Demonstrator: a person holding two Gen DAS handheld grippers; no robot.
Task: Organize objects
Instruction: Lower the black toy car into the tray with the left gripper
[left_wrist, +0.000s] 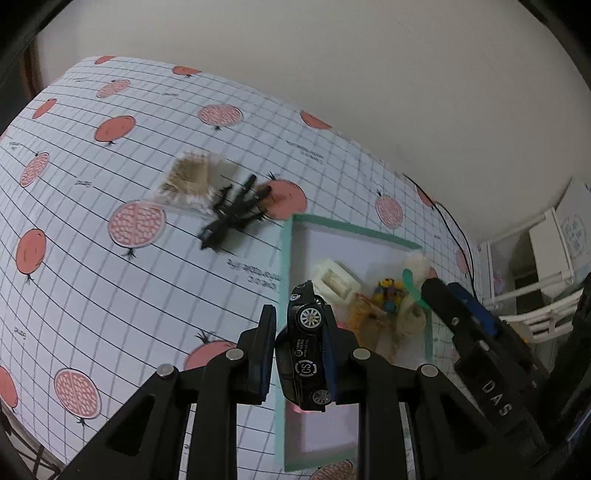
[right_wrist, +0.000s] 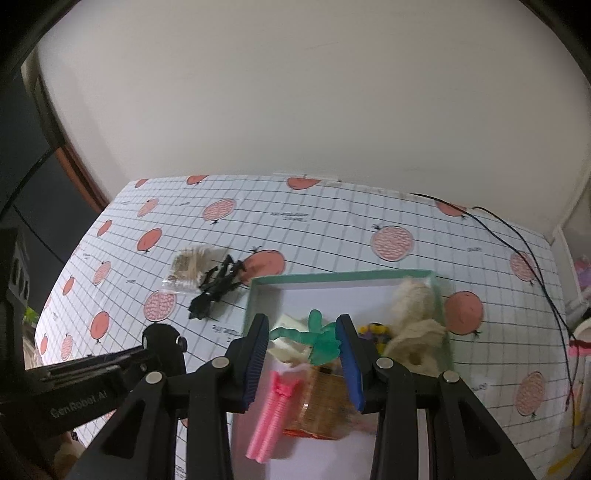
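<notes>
- Most of the sorting appears to be done: a shallow green-rimmed box (right_wrist: 343, 276) on the bench (right_wrist: 332, 229) already holds a pink ribbed toy (right_wrist: 273, 413), a cream plastic piece (left_wrist: 334, 282), a small yellow and blue figure (left_wrist: 388, 293), a beige cloth bundle (right_wrist: 413, 321) and a brown woven item (right_wrist: 325, 406).
- A black toy car (left_wrist: 306, 343) is held by the left gripper (left_wrist: 301, 354), nose up, just above the left rim of the box; its jaws are pinched on the car's sides. The car is judged to be on its way in and not yet released.
- A translucent green figure (right_wrist: 317, 339) sits between the fingers of the right gripper (right_wrist: 301, 363), above the box contents. It is seen against the right finger only, with a clear gap on the left side, so whether the jaws are gripping it cannot be told.
- Two things are left outside, well apart from the grippers and near the box's far left corner: a black spiky toy (right_wrist: 216, 286) and a clear packet of tan sticks (right_wrist: 192, 266), the two touching or overlapping.
- A black cable (right_wrist: 532, 266) lies across the right of the bench; it is judged not to be part of the task.
- The task is judged to be past halfway, with two placements in hand and two pickups remaining.
</notes>
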